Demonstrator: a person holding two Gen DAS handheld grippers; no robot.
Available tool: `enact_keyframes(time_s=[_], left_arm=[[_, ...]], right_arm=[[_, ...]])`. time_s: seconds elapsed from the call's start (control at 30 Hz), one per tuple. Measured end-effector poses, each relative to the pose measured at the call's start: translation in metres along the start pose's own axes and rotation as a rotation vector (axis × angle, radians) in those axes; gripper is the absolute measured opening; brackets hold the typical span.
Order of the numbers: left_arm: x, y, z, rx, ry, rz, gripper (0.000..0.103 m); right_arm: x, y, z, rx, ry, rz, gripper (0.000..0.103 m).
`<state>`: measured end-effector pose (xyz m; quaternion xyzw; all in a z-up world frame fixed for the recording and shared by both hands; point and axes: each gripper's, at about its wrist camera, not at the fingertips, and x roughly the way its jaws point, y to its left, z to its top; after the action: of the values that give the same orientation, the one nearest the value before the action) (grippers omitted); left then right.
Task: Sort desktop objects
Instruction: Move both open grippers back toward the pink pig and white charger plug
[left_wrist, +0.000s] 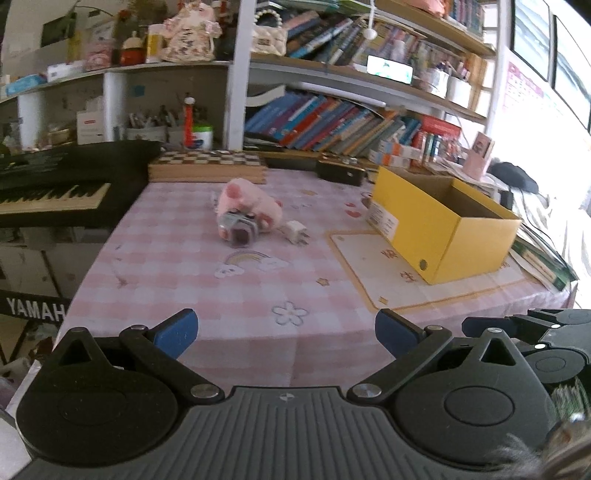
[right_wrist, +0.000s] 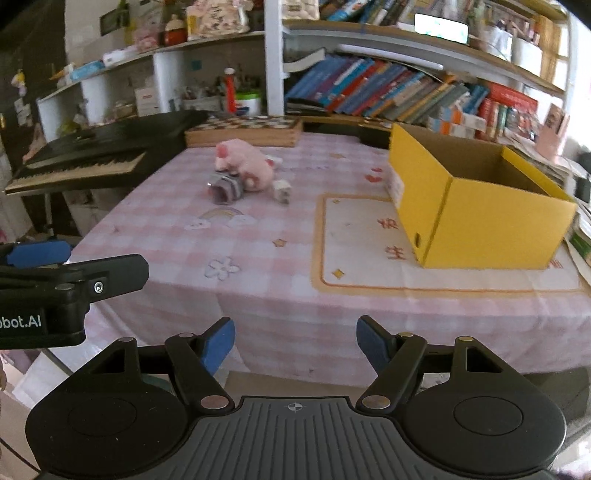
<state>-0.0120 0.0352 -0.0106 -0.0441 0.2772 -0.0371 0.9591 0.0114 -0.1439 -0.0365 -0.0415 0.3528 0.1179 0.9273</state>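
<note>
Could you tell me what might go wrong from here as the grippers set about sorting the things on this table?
1. The pink plush toy, small clear case and white charger plug lie bunched together, so grabbing one may drag or knock another.
2. The yellow box sits near the table's right edge; a bump could shove it off.
3. The left gripper and right gripper, both open, are close together and might collide.

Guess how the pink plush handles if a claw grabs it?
The plush looks soft and stuffed, so it probably squashes between the pads and sags. Likely light for its bulk. It lies against the small clear case, so lifting or pushing it may nudge that.
</note>
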Motion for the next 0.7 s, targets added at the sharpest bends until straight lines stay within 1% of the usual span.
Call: enact_keyframes(time_s=[0.33,0.57,0.7], left_arm=[[0.012,0.006,0.009,-0.009,-0.012,0.015,0.103],[0.037,0.008,0.024,-0.023,-0.009,0.031,0.103],[0.055,0.01,0.031,-0.046,0.01,0.038,0.103]], right_arm=[[0.018,0.001,0.015,-0.024,-0.016,0.018,0.075],[0.039,-0.006,0.03,-0.034,-0.008,0.039,0.075],[0.054,-0.011,0.043,-0.038,-0.002,0.044,0.075]])
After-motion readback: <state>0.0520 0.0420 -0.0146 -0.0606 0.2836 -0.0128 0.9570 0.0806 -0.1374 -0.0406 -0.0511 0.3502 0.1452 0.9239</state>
